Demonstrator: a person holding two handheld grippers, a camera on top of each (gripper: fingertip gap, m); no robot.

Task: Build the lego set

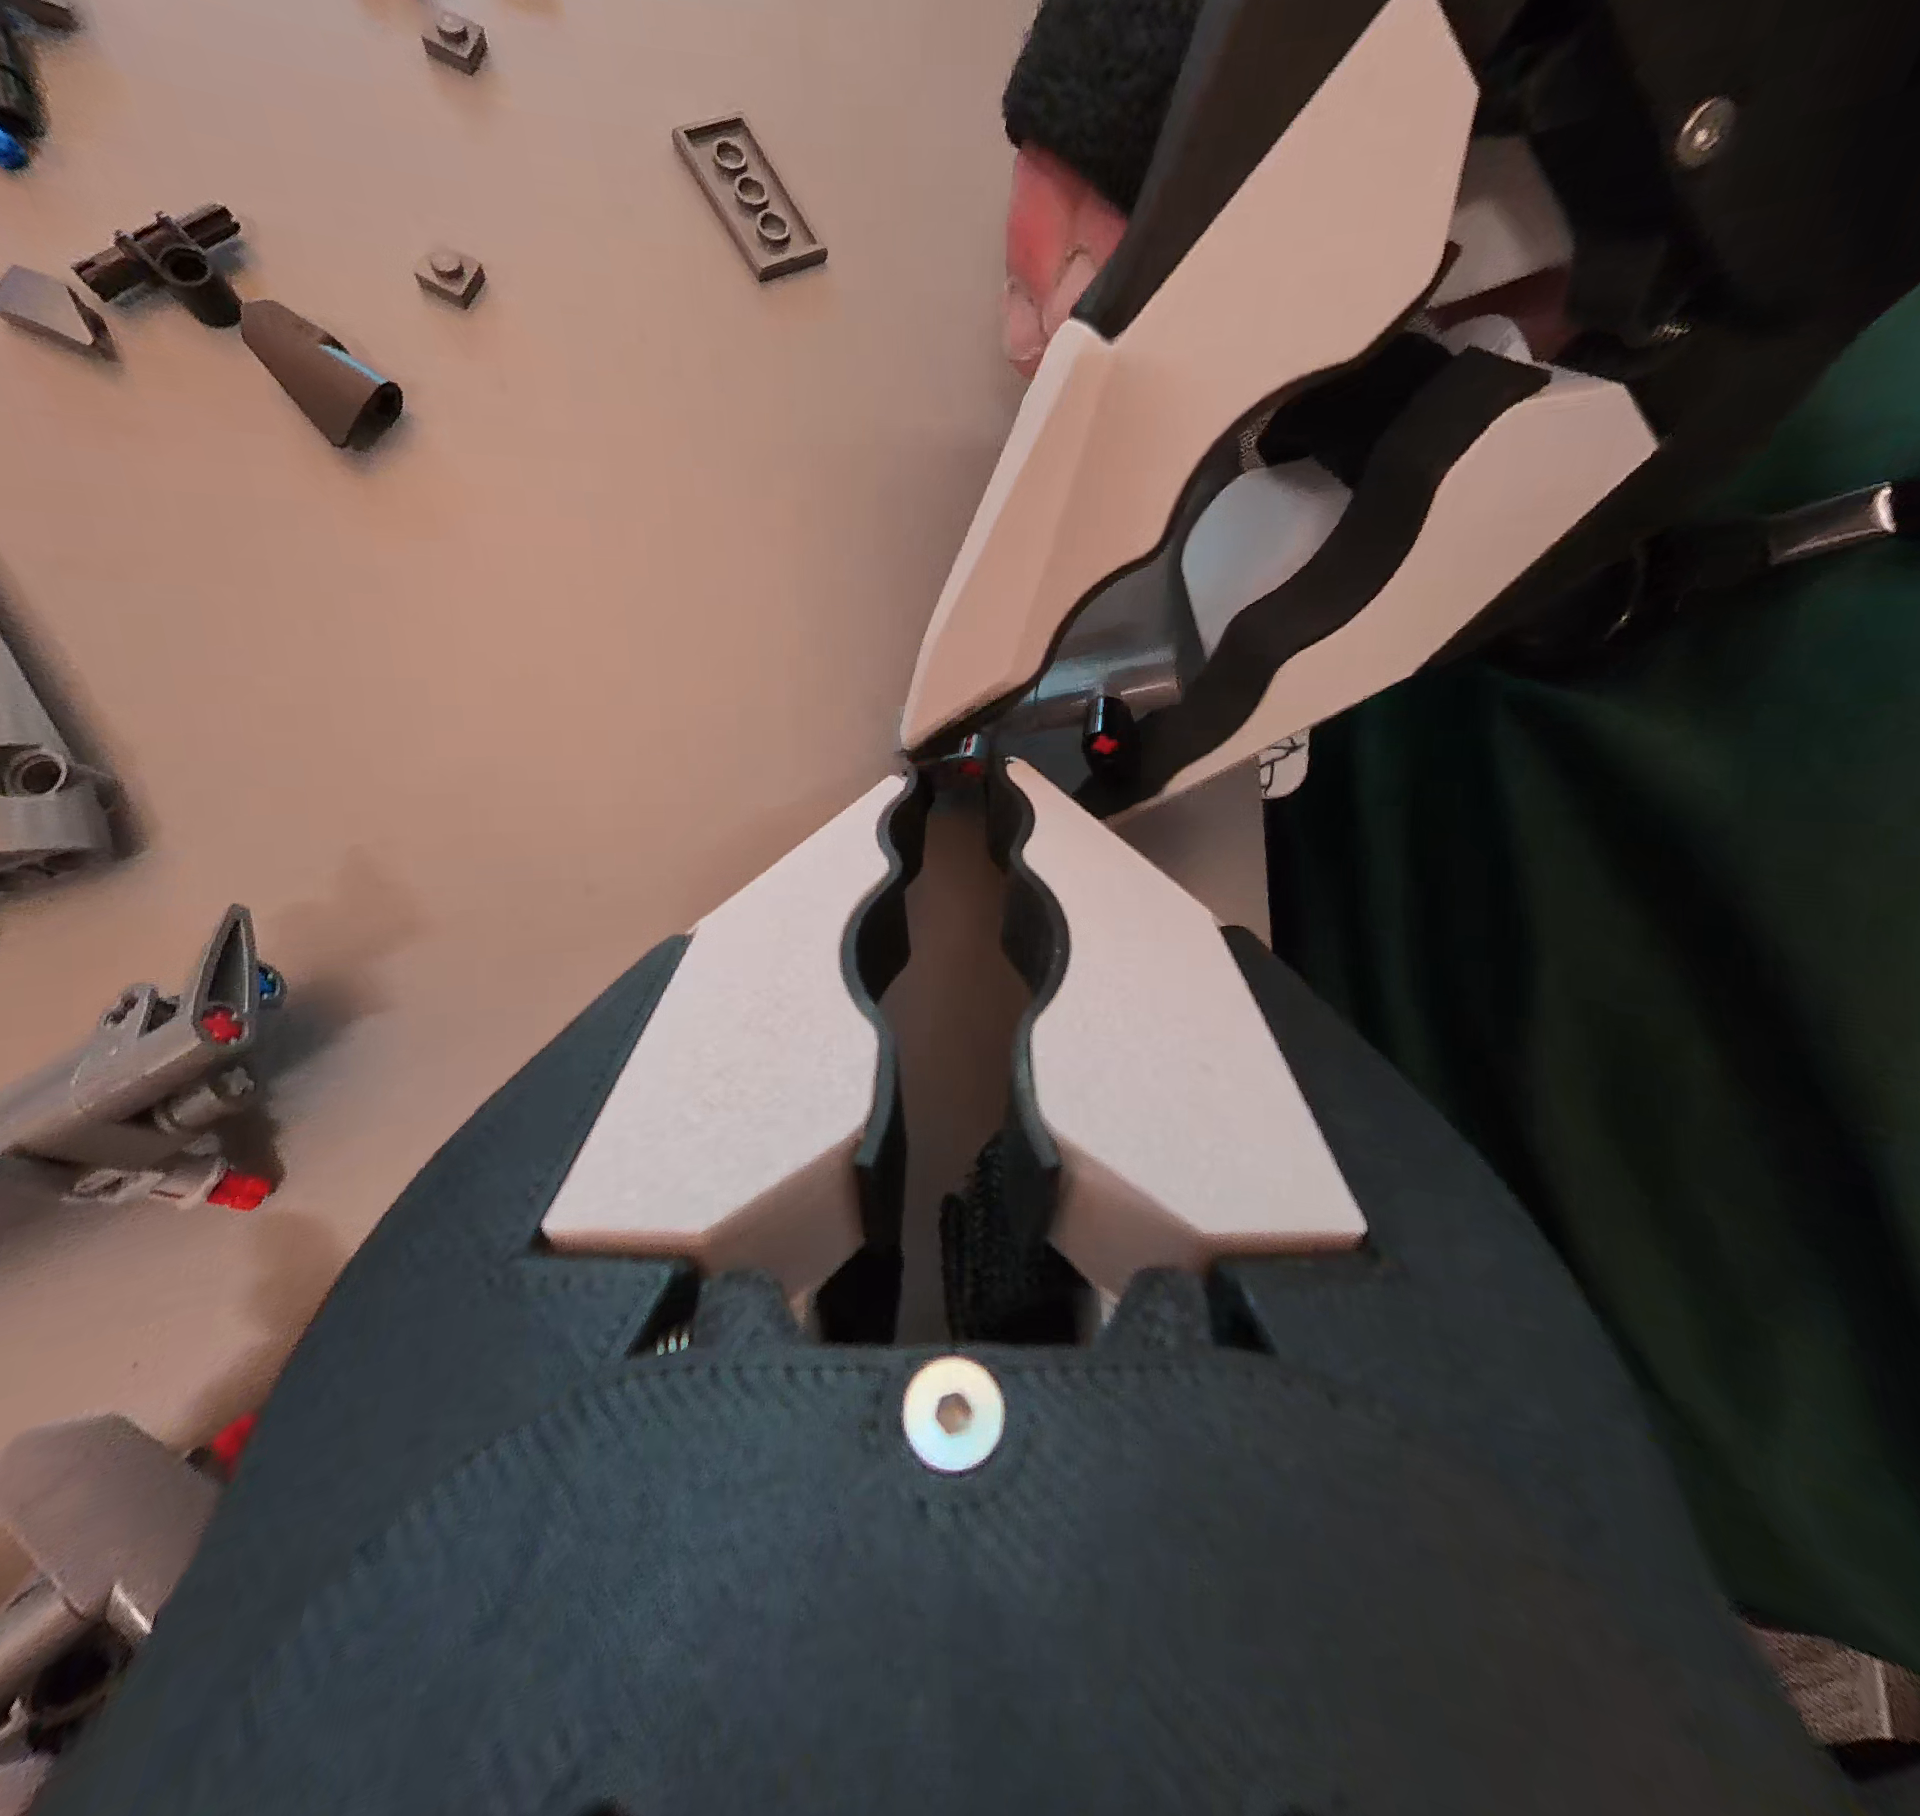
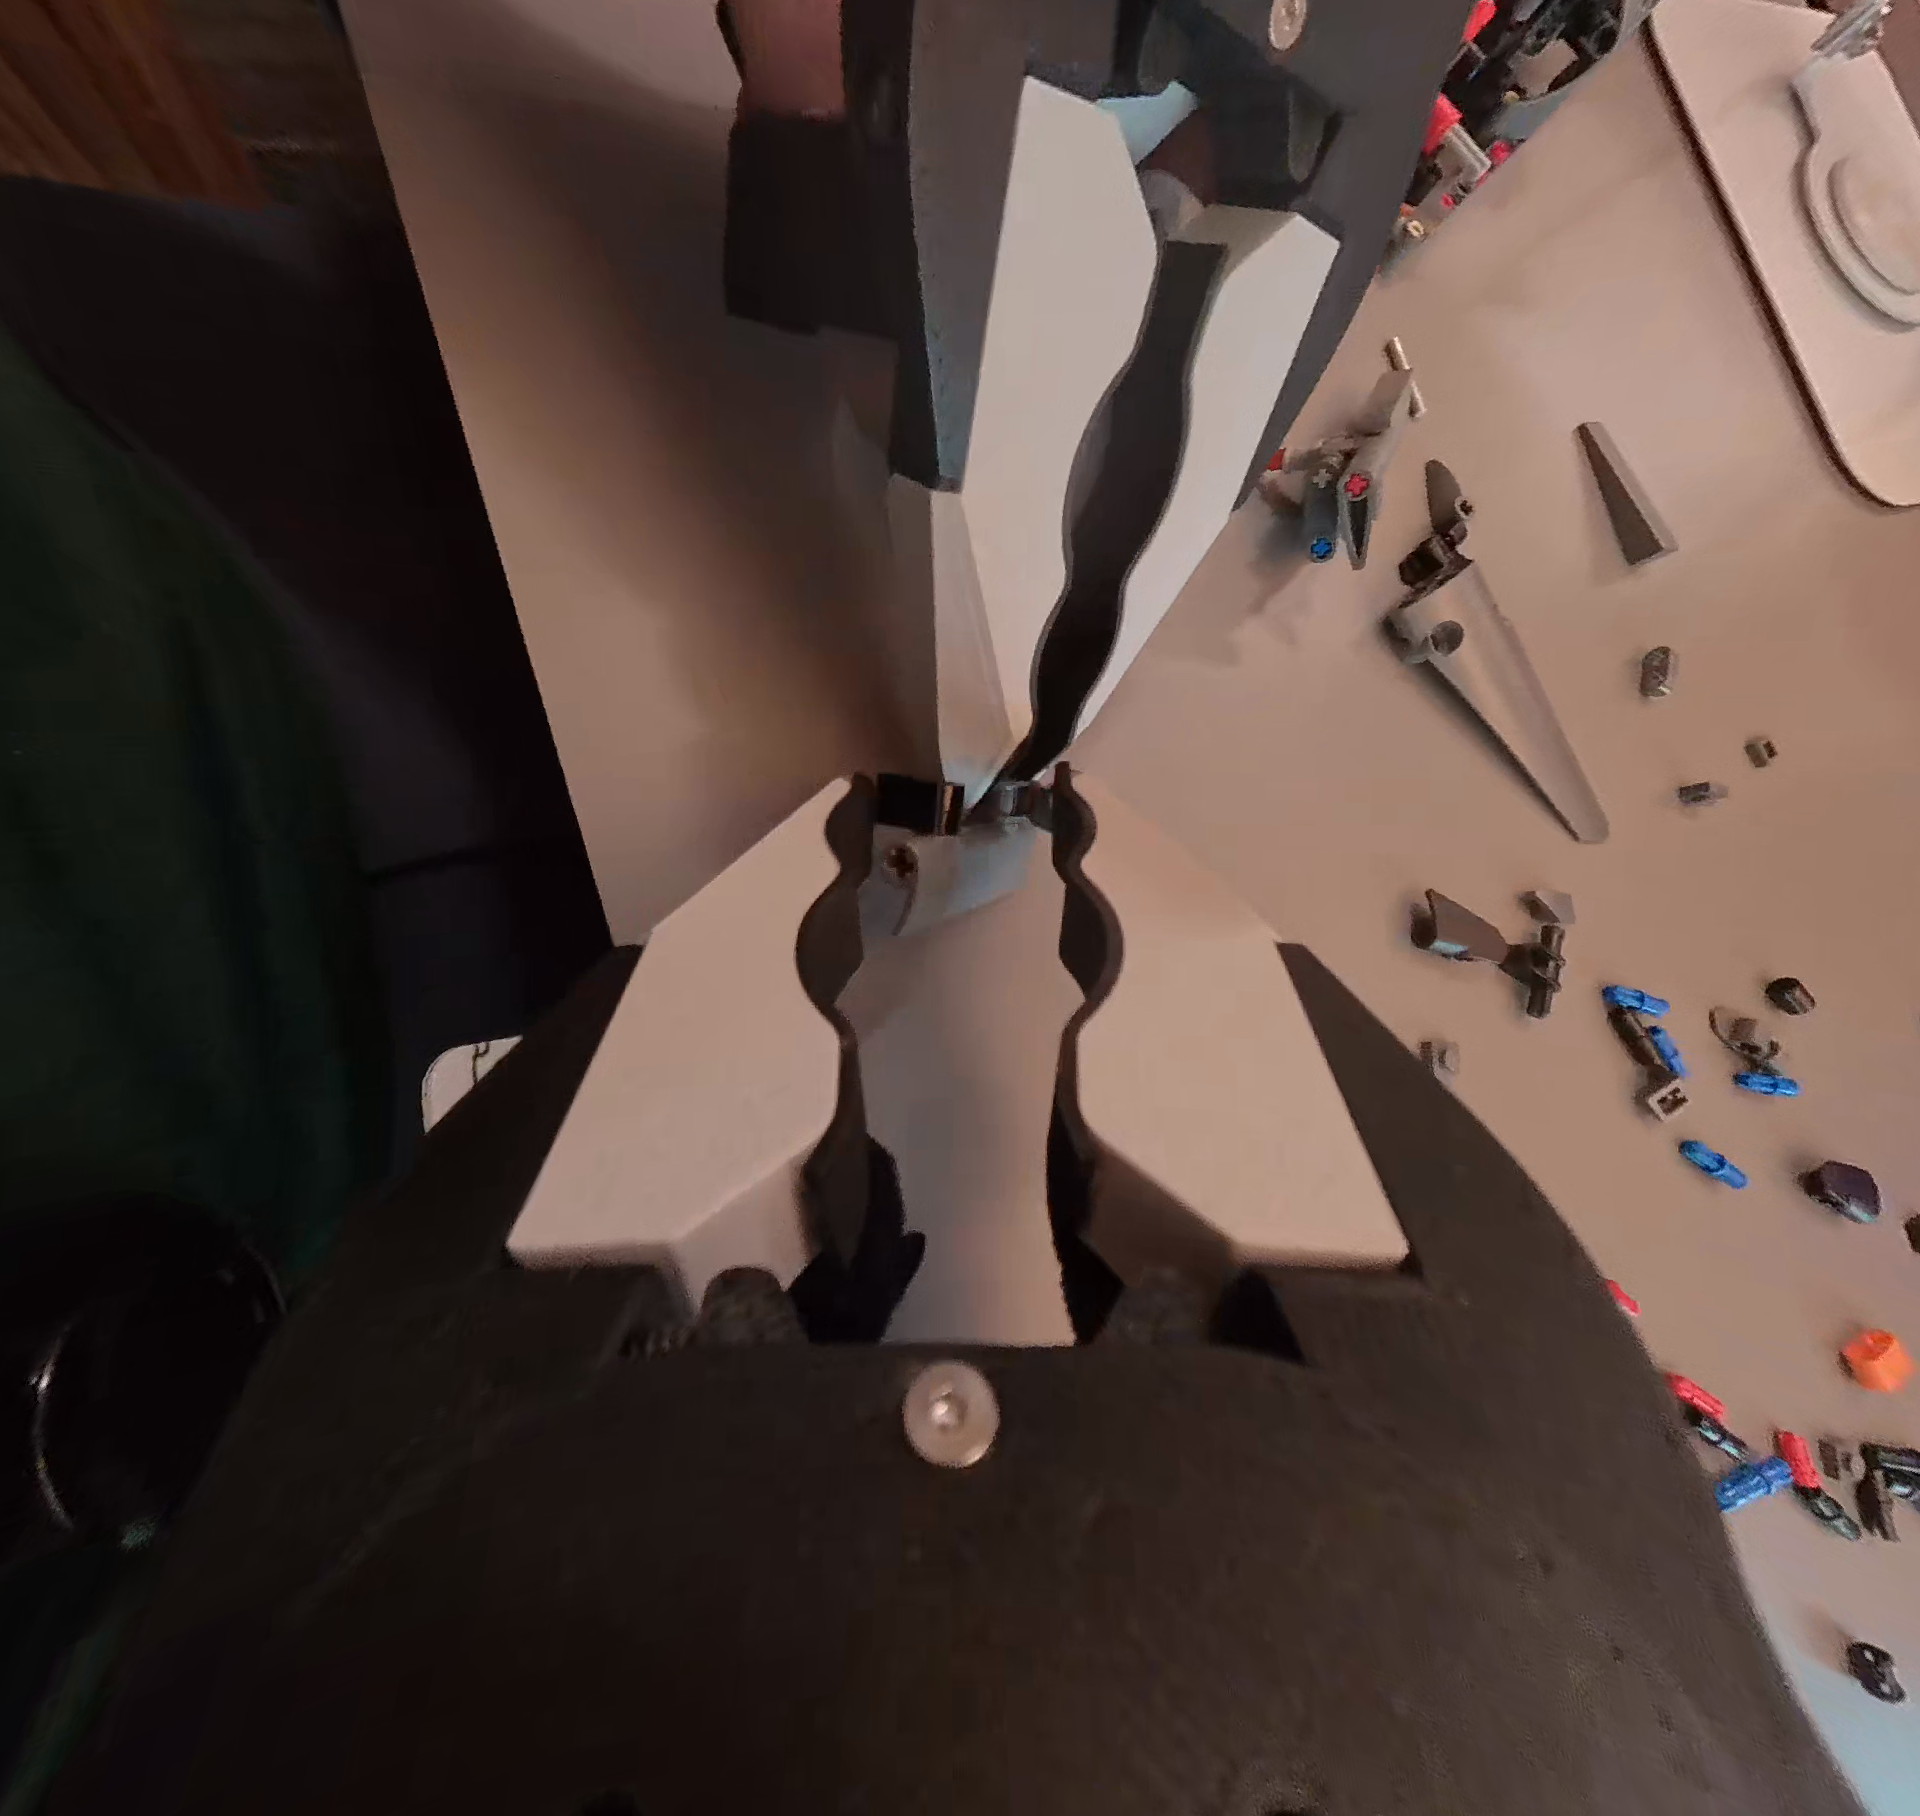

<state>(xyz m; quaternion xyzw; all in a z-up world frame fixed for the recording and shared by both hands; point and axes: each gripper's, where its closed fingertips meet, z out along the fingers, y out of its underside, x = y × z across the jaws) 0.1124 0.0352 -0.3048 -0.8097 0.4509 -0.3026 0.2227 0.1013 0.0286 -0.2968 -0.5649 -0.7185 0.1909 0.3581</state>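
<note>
Held up over the near edge of the desk point(image 1: 644, 561), a small grey lego piece point(image 1: 1117, 660) sits pinched between the tips of the right tongs point(image 1: 997, 743). Two short black pins with red cross ends stick out of it in the left wrist view: one pin point(image 1: 1103, 736) hangs free, and the other pin point(image 1: 961, 760) sits between the tips of the left tongs point(image 1: 958, 779), which are nearly pressed together on it. The two pairs of tongs meet tip to tip there.

In the right wrist view the same grey lego piece point(image 2: 961, 878) shows as a curved panel with a small cross hole, clamped by the right tongs point(image 2: 961, 790), with the left tongs point(image 2: 1003, 779) coming down from above; the red pin ends cannot be seen from here.

Loose parts lie well apart on the desk. The left wrist view shows two small grey single-stud plates point(image 1: 455, 39) point(image 1: 451, 276), one long grey plate point(image 1: 748, 195) lying underside up, one dark cone-shaped assembly point(image 1: 312, 364) and one grey sub-assembly with red and blue pins point(image 1: 171, 1060).

Only the right wrist view shows at least four blue pins point(image 2: 1712, 1161), one orange round piece point(image 2: 1875, 1359), two long grey pointed panels point(image 2: 1496, 686) point(image 2: 1626, 504), a large half-built model point(image 2: 1527, 31) at the far edge, and a pale tray point(image 2: 1766, 239).

Only the left wrist view shows a hand point(image 1: 1049, 239) with a black wrist strap point(image 1: 1091, 73) behind the right tongs.
</note>
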